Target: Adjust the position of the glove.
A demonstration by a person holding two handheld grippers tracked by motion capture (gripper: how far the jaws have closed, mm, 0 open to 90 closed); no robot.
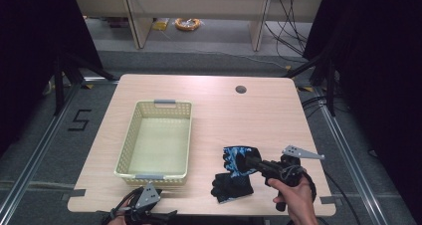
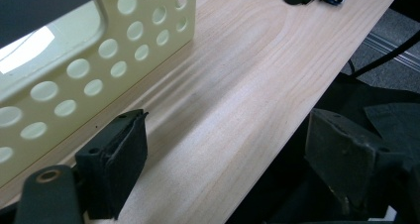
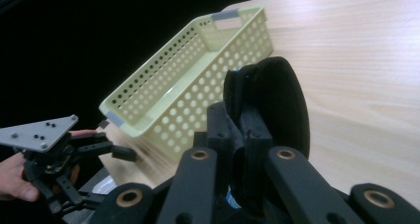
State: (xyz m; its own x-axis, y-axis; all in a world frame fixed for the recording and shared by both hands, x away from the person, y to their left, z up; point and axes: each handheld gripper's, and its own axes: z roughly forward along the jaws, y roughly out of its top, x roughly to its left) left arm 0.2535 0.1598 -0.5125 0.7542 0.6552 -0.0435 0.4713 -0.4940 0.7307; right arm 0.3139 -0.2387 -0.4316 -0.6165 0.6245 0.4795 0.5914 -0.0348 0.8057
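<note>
From above, the right gripper [image 1: 250, 161] clamps a blue-and-black glove [image 1: 237, 159] beside the black glove [image 1: 231, 186] lying on the table [image 1: 259, 115]. The left gripper view shows its jaws spread by the perforated yellow basket [image 2: 99, 50].

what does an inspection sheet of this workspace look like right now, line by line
surface: light wooden table, round grommet hole near the far edge.
job's things: empty yellow perforated basket on the table's left half; blue and black glove held up by the right gripper; second black glove lying flat on the table just below it.
clutter: nothing seen on the table.
grippers: right gripper shut on the blue and black glove; left gripper open and holding nothing, at the near edge beside the basket.
cables: loose black cables on the floor beyond the table; coiled orange cable farther back.
surroundings: dark curtains on both sides, pale furniture legs behind, floor marking "5".
</note>
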